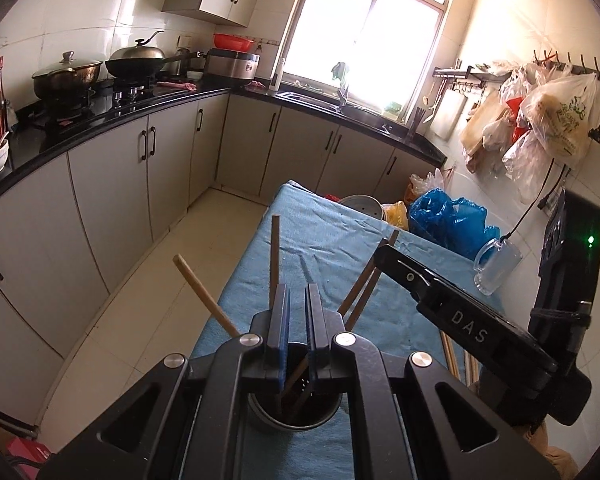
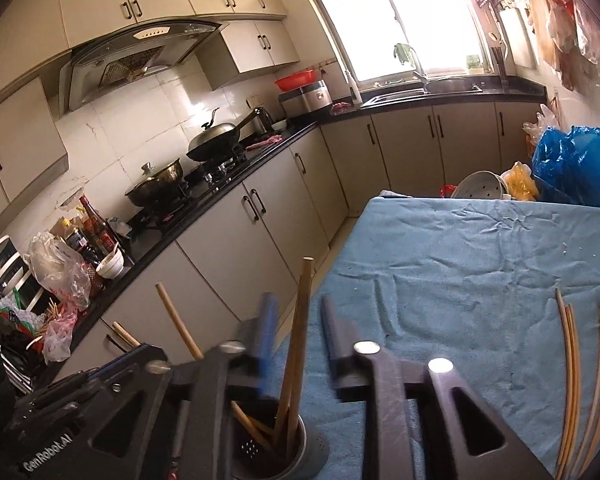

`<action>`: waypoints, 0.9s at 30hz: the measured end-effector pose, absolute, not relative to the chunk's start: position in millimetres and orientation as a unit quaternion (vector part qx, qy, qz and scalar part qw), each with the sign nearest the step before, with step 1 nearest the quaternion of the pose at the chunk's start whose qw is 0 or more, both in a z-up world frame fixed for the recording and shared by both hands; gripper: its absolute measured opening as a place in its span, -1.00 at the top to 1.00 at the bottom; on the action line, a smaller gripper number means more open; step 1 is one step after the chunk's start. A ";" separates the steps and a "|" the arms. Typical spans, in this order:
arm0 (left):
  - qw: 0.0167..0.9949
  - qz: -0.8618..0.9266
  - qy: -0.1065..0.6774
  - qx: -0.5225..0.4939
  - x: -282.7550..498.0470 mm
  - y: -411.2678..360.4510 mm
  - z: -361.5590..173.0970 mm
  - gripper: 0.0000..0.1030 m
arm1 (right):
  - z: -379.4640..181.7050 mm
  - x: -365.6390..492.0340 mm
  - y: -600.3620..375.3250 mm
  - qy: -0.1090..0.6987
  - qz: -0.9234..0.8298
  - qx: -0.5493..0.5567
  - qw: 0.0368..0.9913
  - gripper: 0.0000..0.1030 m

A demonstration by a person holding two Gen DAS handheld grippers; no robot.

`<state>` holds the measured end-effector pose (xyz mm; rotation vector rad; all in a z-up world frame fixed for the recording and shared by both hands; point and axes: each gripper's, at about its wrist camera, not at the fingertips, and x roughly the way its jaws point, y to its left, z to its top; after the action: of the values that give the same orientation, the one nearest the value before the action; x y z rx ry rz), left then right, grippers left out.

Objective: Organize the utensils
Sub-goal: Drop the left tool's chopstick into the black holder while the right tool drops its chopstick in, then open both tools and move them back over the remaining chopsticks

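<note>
A grey perforated utensil holder (image 1: 294, 414) stands on the blue cloth table (image 1: 324, 236), with several wooden chopsticks (image 1: 275, 250) standing in it. My left gripper (image 1: 298, 294) is right above the holder, its jaws nearly closed with a narrow empty gap. My right gripper (image 2: 296, 316) is open above the same holder (image 2: 278, 450), its fingers on either side of the upright chopsticks (image 2: 302, 320) without touching them. It also shows in the left wrist view (image 1: 384, 250). Several loose chopsticks (image 2: 572, 364) lie on the cloth at the right.
A glass mug (image 1: 496, 266) stands at the table's right edge. Blue plastic bags (image 2: 572, 164) and a metal steamer pot (image 2: 482, 186) sit beyond the table's far end. A black counter (image 1: 100, 120) with pots runs along the left wall.
</note>
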<state>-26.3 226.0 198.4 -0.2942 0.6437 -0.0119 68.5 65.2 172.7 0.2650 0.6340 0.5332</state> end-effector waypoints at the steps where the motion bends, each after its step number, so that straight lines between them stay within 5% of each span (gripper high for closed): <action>1: 0.938 -0.004 0.314 -0.145 -27.8 226.3 199.5 0.86 | 173.0 68.3 61.8 0.307 0.257 0.131 0.907 0.37; 9: 0.946 -0.004 0.288 -0.149 -53.2 214.5 215.7 0.85 | 172.4 59.6 28.3 0.304 0.242 0.152 0.909 0.19; 12: 0.946 -0.020 0.283 -0.154 -62.2 202.8 219.8 0.62 | 163.6 55.8 2.6 0.311 0.223 0.166 0.909 0.18; 24: 0.925 -0.086 0.343 -0.137 -58.4 119.6 181.0 0.49 | 82.5 45.9 -173.0 0.394 0.070 0.216 0.891 0.18; 27: 0.911 -0.099 0.376 -0.138 -49.7 100.1 163.2 0.49 | 66.1 52.2 -190.7 0.420 0.062 0.213 0.880 0.31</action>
<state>-49.7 100.1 163.2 -0.2844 0.7741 -0.2041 52.2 -190.7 66.1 0.4431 0.8747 0.1302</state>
